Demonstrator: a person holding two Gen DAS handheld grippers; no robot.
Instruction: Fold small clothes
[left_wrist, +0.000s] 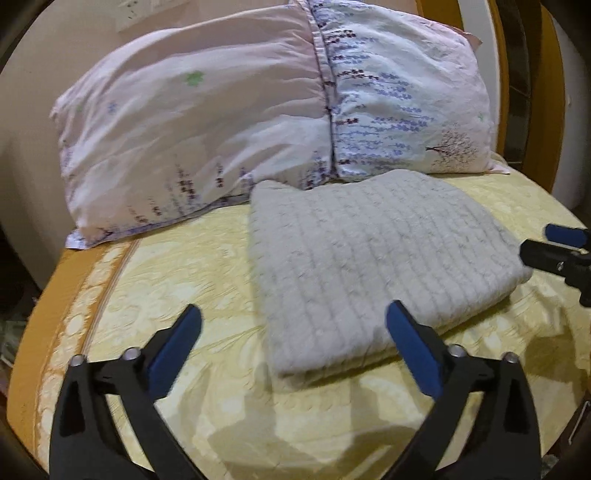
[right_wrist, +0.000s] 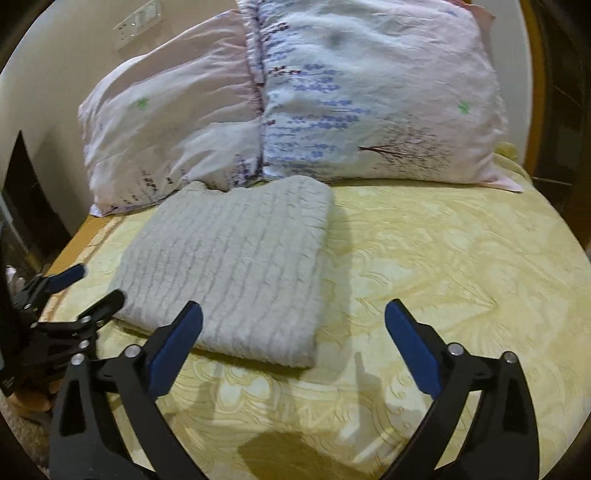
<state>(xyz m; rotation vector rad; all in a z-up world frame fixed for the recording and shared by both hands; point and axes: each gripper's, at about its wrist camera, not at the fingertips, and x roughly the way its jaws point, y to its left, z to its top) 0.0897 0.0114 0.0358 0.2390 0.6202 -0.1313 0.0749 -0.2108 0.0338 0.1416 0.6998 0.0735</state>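
Note:
A grey ribbed knit garment (left_wrist: 369, 258) lies folded in a flat rectangle on the yellow bed cover (left_wrist: 177, 280); it also shows in the right wrist view (right_wrist: 236, 266). My left gripper (left_wrist: 293, 317) is open and empty, above the near edge of the garment, its right finger over the cloth. My right gripper (right_wrist: 293, 317) is open and empty, to the right of the garment, its left finger over the garment's near right corner. Each gripper shows in the other's view, at the right edge (left_wrist: 554, 247) and at the left edge (right_wrist: 85, 291), both open.
Two pale floral pillows (left_wrist: 229, 122) (right_wrist: 369, 103) stand against the headboard just behind the garment. The bed's orange edge (left_wrist: 55, 288) runs down the left side. Bare yellow bed cover (right_wrist: 443, 258) lies right of the garment.

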